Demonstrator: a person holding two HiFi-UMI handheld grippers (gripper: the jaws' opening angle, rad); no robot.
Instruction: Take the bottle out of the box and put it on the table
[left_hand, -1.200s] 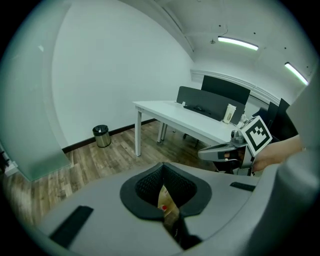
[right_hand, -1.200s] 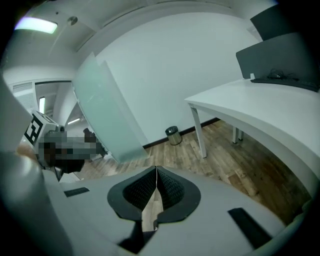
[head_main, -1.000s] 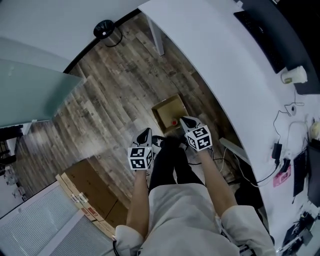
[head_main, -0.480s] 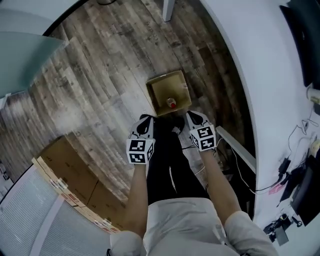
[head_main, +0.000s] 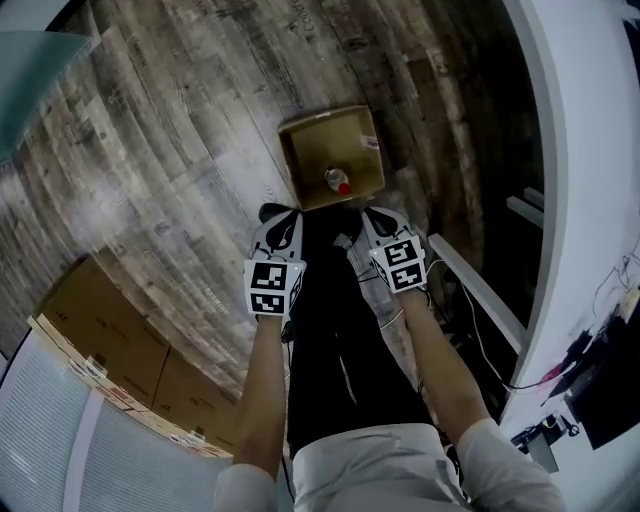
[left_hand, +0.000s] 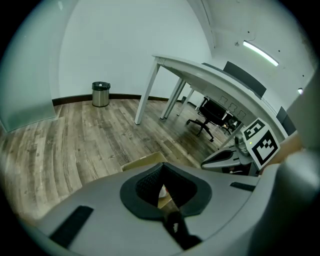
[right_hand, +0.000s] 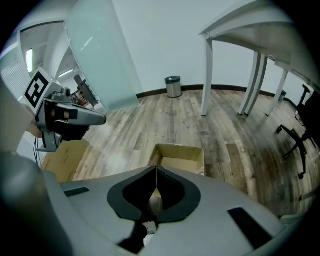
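Left gripper (head_main: 283, 224), right gripper (head_main: 372, 222) pitched down, jaws seemingly together.

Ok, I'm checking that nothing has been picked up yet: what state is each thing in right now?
box: open at the top, standing on the floor.
bottle: inside the box, red cap on, not gripped.
left gripper: shut, nothing between its jaws.
right gripper: shut, nothing between its jaws.
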